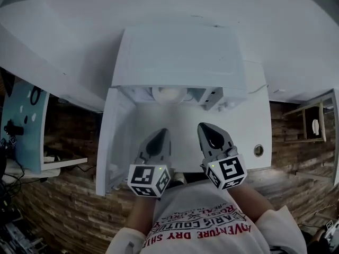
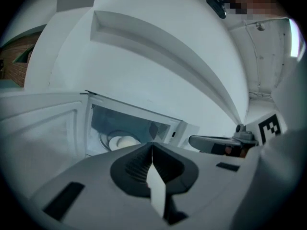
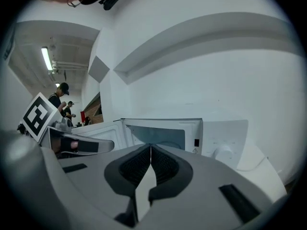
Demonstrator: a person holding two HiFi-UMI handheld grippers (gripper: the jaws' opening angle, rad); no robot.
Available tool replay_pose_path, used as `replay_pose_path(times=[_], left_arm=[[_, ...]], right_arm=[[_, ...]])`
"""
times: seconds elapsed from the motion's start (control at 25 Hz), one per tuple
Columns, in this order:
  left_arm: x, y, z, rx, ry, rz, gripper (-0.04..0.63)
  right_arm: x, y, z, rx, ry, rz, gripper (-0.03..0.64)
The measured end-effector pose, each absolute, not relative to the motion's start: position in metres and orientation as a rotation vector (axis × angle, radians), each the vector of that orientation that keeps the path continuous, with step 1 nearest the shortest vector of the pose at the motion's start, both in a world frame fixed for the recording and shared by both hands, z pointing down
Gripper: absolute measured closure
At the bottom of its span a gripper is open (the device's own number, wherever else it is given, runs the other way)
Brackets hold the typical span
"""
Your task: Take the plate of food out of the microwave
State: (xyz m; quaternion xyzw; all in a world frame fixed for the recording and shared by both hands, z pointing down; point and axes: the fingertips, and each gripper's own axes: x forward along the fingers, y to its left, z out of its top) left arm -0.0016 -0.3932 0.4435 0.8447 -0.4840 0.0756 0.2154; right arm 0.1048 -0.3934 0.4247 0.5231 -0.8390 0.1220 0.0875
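A white microwave (image 1: 180,62) stands on a white table, its door (image 1: 114,142) swung open to the left. Inside the cavity lies a pale plate of food (image 1: 168,94), also visible in the left gripper view as a white rounded shape (image 2: 122,142). My left gripper (image 1: 161,134) and right gripper (image 1: 204,127) hover side by side in front of the opening, a short way back from it. Both are shut with nothing between the pads. In the right gripper view the cavity (image 3: 163,133) is straight ahead; the plate is mostly hidden behind the jaws.
The microwave's control panel with a knob (image 3: 223,153) sits right of the opening. A round grommet (image 1: 258,150) is set in the table's right end. A teal panel (image 1: 24,126) stands at the left, a wooden shelf (image 1: 312,123) at the right. People (image 3: 60,97) stand far off.
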Motion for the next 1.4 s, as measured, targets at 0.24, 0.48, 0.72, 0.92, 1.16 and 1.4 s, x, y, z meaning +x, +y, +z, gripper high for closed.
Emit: replay_pose_path(times=[0.24, 0.48, 0.72, 0.92, 1.16, 1.4], left_arm=[[0.0, -0.439, 0.497, 2.11, -1.388, 0.076, 0.589], [0.001, -0.464, 0.549, 1.91, -1.276, -0.099, 0.587], [0.0, -0.49, 0.59, 1.683, -1.172, -0.275, 0.485], [0.001, -0.507, 0.598, 1.454, -1.047, -0.567, 0.485], [0.004, -0.525, 0.592, 1.364, -0.99, -0.679, 0.485], [0.006, -0.532, 0.6, 1.29, -1.016, -0.631, 0.555]], right_arm=[[0.109, -0.436, 0.46, 1.473, -2.478, 0.414, 0.604], [0.092, -0.46, 0.491, 1.366, -2.493, 0.428, 0.604], [0.089, -0.476, 0.519, 1.355, -2.464, 0.489, 0.604], [0.095, -0.478, 0.534, 1.346, -2.434, 0.534, 0.604], [0.1, -0.481, 0.541, 1.359, -2.428, 0.568, 0.604], [0.097, -0.478, 0.546, 1.354, -2.421, 0.578, 0.604]])
